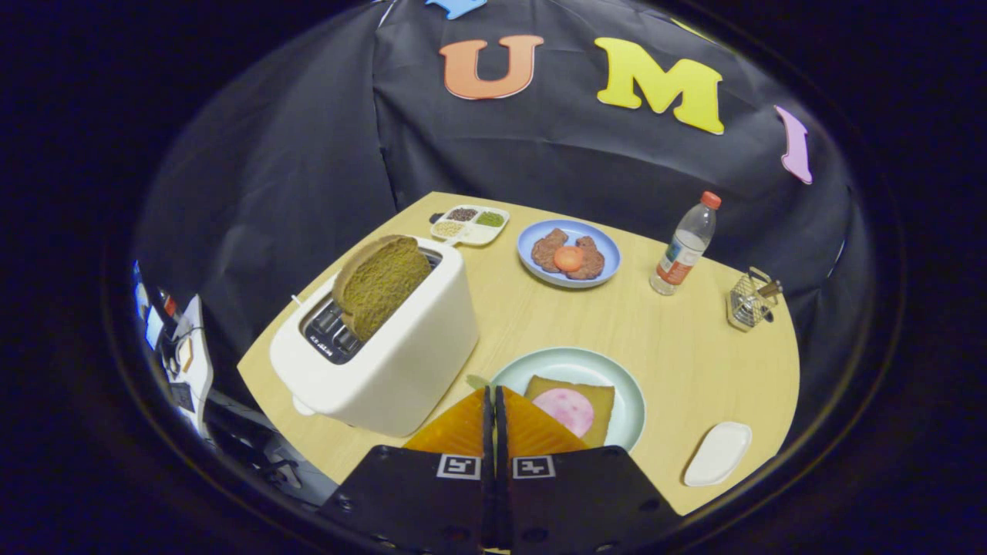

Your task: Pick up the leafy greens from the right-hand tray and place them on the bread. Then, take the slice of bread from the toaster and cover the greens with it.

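My gripper [493,389] is shut, its fingers pressed together above the near-left rim of a pale green plate [626,379]. A small sliver of the leafy greens [476,381] peeks out beside the fingertips; the rest is hidden under them. On the plate lies a bread slice [600,402] topped with a round pink ham slice [574,410], just right of the fingers. Left of the fingers stands a white toaster [409,354] with a brown bread slice [382,285] sticking up out of its slot. The small white tray [717,453] at the near right holds nothing.
Beyond the plate, a blue plate [529,235] carries meat pieces and an orange round. A water bottle [683,248] and a wire basket [751,302] stand at the far right. A divided dish of grains [470,223] sits behind the toaster. Bare wooden table [540,316] lies between.
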Motion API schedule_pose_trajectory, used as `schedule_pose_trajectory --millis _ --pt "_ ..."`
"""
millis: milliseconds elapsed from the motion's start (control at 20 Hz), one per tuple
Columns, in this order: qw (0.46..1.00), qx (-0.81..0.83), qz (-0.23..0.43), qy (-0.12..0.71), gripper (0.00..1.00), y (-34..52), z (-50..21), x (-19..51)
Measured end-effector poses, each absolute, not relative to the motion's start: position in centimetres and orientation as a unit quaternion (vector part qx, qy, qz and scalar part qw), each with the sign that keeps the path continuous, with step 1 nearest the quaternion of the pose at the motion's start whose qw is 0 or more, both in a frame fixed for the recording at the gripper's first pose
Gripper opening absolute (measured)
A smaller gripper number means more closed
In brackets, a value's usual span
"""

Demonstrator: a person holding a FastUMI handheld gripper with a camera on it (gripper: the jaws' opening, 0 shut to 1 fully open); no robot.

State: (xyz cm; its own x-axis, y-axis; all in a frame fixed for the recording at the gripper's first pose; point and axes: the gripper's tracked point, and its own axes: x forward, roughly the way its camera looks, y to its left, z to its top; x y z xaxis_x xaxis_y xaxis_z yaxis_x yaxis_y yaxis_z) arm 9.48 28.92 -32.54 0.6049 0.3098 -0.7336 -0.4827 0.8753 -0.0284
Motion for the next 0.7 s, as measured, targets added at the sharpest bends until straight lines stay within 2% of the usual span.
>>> schedule_pose_trajectory --millis 100,700 --pt "0.885 -0.107 0.224 0.393 0.01 28.8 -33.2 9.5" --pt "0.894 -0.135 0.127 0.409 0.01 21.0 -39.3 17.7"
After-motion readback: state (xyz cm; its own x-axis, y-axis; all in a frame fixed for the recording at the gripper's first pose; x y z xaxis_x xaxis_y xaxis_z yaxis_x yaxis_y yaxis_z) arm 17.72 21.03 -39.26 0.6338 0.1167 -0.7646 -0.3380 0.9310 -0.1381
